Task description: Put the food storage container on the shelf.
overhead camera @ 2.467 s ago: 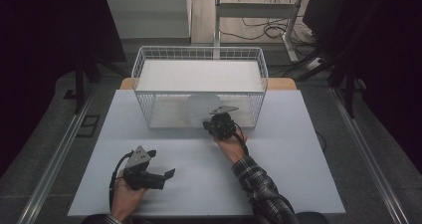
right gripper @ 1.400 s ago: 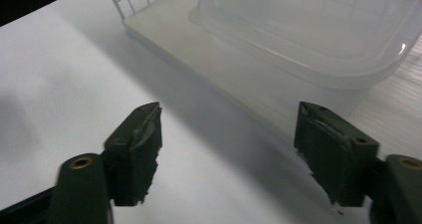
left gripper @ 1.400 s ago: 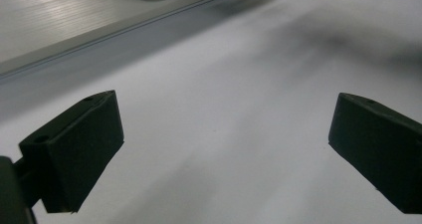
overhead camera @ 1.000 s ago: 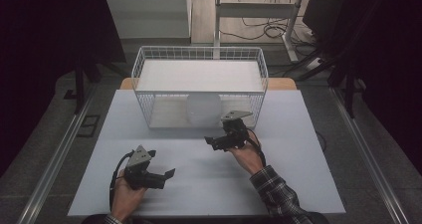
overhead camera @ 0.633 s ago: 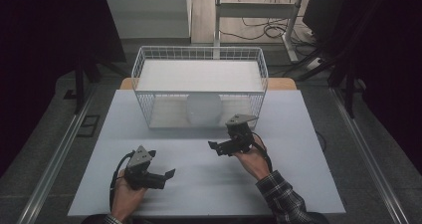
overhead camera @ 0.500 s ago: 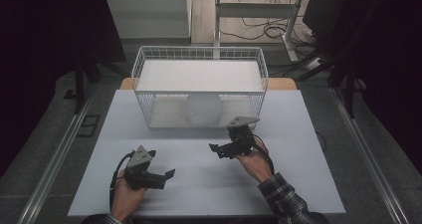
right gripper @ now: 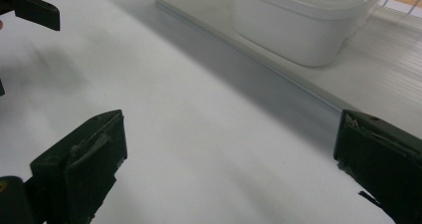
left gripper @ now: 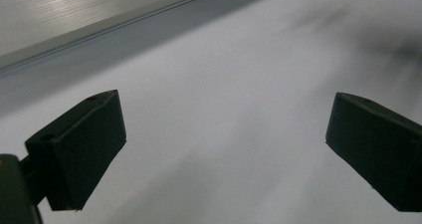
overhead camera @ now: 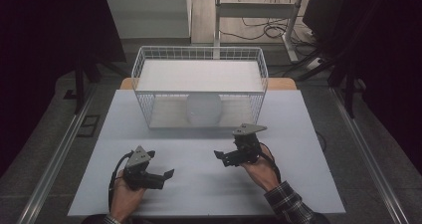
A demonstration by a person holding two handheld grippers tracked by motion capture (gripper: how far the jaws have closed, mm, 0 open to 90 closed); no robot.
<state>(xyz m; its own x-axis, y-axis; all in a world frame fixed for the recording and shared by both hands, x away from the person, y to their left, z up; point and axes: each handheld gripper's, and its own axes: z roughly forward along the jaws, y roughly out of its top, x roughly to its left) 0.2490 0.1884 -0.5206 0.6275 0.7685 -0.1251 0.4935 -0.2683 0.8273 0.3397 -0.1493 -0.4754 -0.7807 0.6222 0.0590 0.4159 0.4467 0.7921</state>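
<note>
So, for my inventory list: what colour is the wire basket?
White; the wire basket shows best in the high view.

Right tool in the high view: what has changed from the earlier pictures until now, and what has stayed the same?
The right tool has come back from the white container in the wire basket toward the person's side of the table. Its jaws have just been opening and nothing is between them. The container stays inside the basket. The left tool stays open in its place.
</note>
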